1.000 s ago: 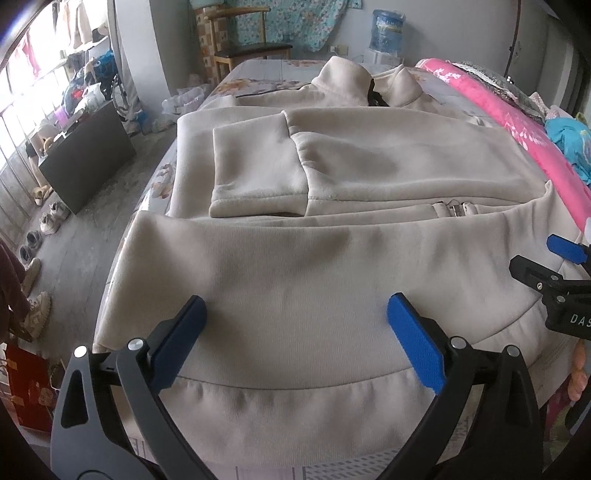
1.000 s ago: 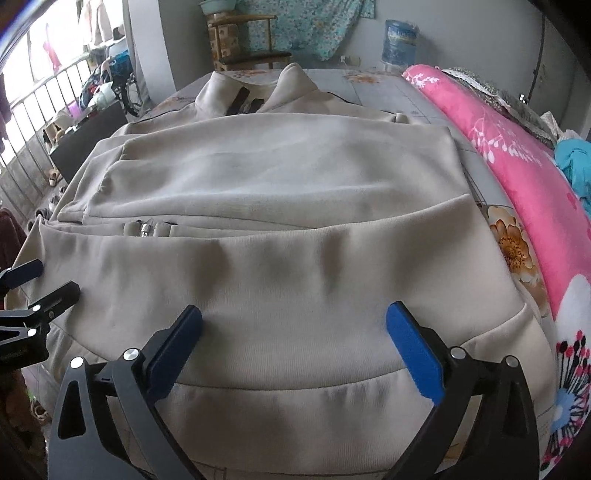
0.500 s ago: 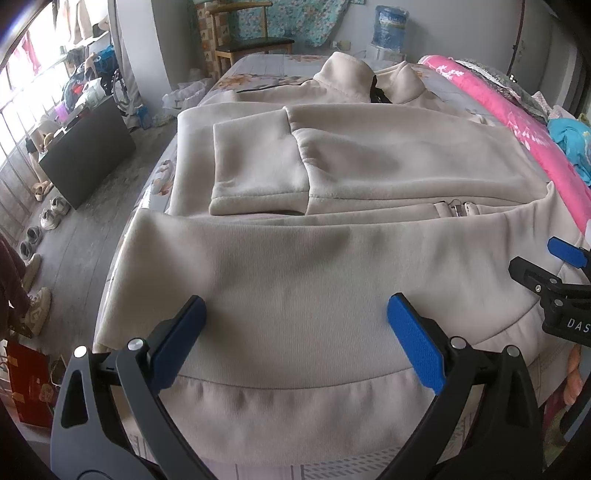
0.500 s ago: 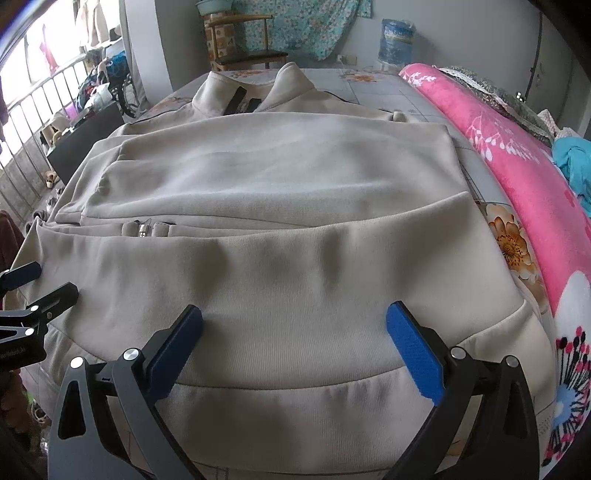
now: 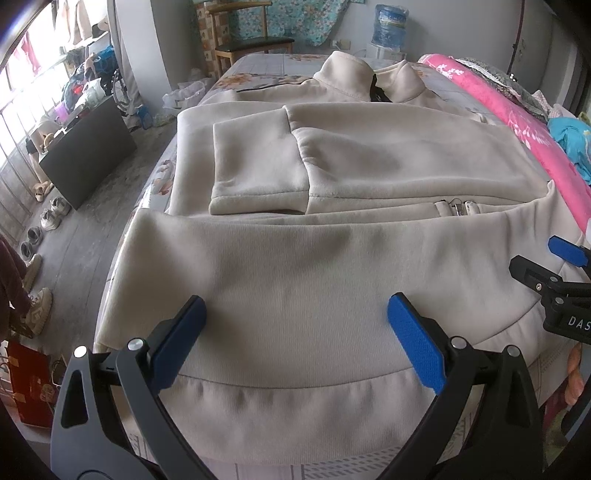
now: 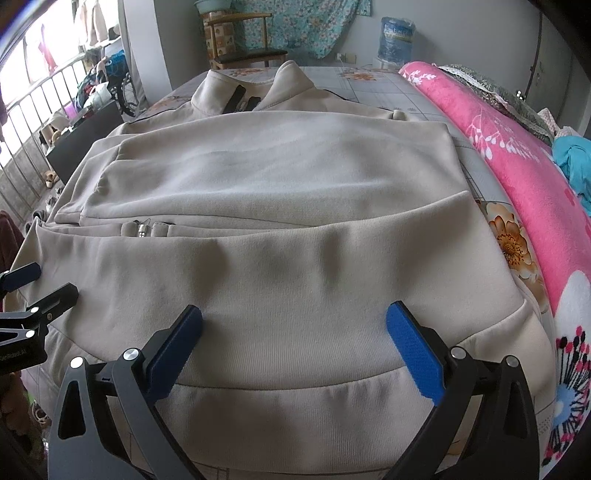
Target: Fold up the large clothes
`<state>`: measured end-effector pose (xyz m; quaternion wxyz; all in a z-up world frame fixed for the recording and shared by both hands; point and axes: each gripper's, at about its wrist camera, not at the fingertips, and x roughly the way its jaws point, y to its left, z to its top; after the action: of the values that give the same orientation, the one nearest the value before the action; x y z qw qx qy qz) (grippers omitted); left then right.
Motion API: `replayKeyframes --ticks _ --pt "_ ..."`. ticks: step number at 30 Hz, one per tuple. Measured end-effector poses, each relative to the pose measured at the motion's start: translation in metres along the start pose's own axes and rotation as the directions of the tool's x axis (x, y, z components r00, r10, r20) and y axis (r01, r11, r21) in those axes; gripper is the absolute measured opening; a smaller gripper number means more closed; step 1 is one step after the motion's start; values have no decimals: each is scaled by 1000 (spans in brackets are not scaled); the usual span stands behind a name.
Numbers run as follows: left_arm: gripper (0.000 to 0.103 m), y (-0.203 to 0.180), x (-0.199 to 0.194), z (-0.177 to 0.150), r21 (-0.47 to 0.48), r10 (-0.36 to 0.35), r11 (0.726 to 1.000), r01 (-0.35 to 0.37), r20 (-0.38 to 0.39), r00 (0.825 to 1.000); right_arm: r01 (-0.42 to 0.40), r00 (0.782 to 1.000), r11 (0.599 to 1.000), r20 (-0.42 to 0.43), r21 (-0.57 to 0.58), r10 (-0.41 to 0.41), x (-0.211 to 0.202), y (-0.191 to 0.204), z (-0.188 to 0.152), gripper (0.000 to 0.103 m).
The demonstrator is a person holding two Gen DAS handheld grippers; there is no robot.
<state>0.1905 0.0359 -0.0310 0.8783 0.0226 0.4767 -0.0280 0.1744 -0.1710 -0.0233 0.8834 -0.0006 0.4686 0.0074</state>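
Note:
A large beige zip jacket (image 5: 332, 258) lies on the bed with its collar at the far end, both sleeves folded across the chest and the bottom part turned up over them. The same jacket (image 6: 295, 229) fills the right wrist view. My left gripper (image 5: 295, 325) hovers open over the near left hem, nothing between its blue pads. My right gripper (image 6: 293, 328) hangs open over the near right hem, also holding nothing. Each gripper shows at the edge of the other's view, the right gripper (image 5: 554, 269) and the left gripper (image 6: 33, 291).
A pink flowered blanket (image 6: 517, 155) runs along the bed's right side, with a blue cloth (image 6: 576, 162) on it. A wooden chair (image 5: 251, 40) and a water bottle (image 5: 389, 22) stand beyond the bed. Shoes (image 5: 40, 221) and a dark board (image 5: 88, 155) occupy the floor at left.
Both grippers have drawn slightly nearer and lower toward the jacket, staying open. The jacket has not moved.

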Motion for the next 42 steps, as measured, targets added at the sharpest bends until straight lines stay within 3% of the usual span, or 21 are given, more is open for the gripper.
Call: replayKeyframes --ticks 36,42 --pt "96 -1 0 0 0 0 1000 0 8 1000 3 1000 1000 2 3 -3 0 -1 -1 97" --pt "96 -2 -11 2 31 49 998 -51 55 997 -1 1000 1000 -12 1 1 -1 -1 1 97"
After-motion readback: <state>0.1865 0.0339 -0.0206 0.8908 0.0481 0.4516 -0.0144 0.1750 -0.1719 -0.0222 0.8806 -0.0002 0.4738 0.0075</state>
